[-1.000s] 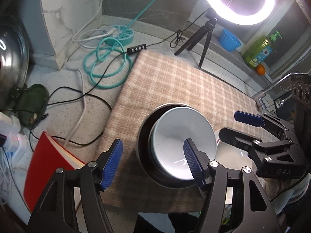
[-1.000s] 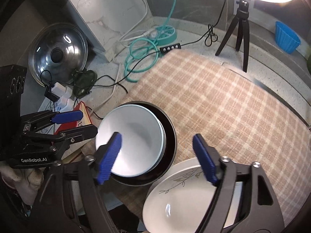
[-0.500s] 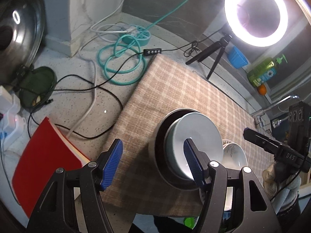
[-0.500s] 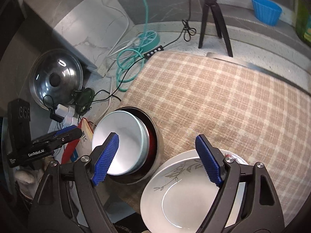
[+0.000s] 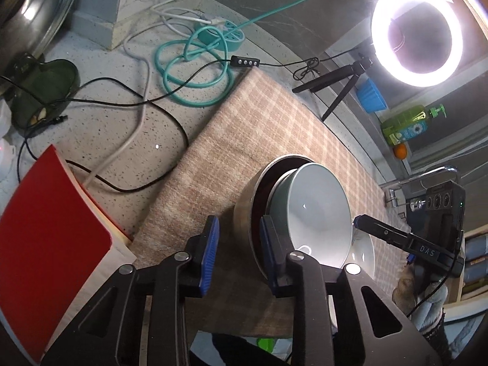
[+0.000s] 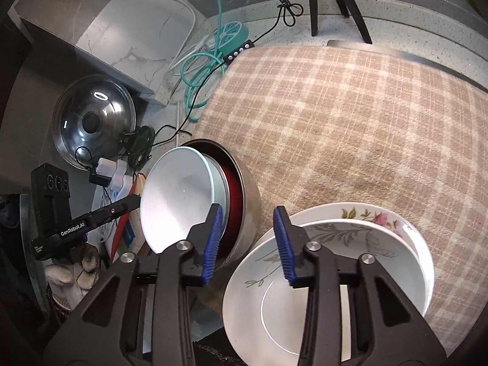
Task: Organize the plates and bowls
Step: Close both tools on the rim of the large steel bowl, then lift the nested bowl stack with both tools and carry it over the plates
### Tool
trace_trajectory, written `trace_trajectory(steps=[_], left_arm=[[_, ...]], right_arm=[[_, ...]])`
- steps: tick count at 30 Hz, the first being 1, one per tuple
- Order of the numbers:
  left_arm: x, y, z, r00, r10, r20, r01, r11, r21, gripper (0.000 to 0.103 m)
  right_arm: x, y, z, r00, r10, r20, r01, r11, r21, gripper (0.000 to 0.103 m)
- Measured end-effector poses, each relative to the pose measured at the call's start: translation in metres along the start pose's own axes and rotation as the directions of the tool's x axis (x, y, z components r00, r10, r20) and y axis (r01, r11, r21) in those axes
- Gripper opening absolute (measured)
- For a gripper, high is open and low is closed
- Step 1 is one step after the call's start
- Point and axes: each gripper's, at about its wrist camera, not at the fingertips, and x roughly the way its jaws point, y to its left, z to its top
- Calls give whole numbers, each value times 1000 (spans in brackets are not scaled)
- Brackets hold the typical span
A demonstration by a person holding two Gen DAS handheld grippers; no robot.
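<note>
A steel bowl [image 5: 245, 201] with a red inside stands on the checked cloth [image 6: 350, 122]. A pale bowl [image 5: 317, 213] leans inside it. My left gripper [image 5: 239, 253] straddles the steel bowl's near wall, one pad outside and one inside. Its jaws are closing and the pads do not visibly press. My right gripper [image 6: 248, 244] straddles the opposite wall of the steel bowl [image 6: 251, 210] the same way, jaws closing. Right of it lies a leaf-patterned plate [image 6: 332, 262] on a flower-rimmed plate [image 6: 384, 216].
A red book [image 5: 52, 231] lies left of the cloth among black and teal cables [image 5: 195, 70]. A ring light on a tripod [image 5: 418, 33], a blue cup [image 5: 370, 96], a soap bottle [image 5: 408, 125] and a tap [image 5: 427, 177] stand behind. A pot lid [image 6: 93, 122] leans at the wall.
Both grippers have come down onto the steel bowl from either side and rolled. Their jaws, wide apart before, now stand much narrower around its wall.
</note>
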Motion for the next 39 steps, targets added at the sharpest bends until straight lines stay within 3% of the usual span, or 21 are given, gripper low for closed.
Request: trace_trajectory(steps=[8, 26, 33, 39], left_arm=[[8, 1, 0, 1000, -16, -22, 16, 1000, -2, 20], [31, -7, 4, 998, 23, -66, -20, 998, 55, 11], [33, -11, 6, 997, 52, -65, -46, 995, 88, 11], [32, -14, 6, 996, 69, -62, -63, 993, 97, 10]], right_arm=[[10, 3, -2, 1000, 4, -27, -4, 1000, -6, 24], [26, 8, 0, 997, -36, -65, 34, 999, -30, 11], [30, 18, 1, 991, -112, -74, 105, 990, -89, 10], [27, 16, 2, 992, -105, -72, 100, 993, -64, 10]])
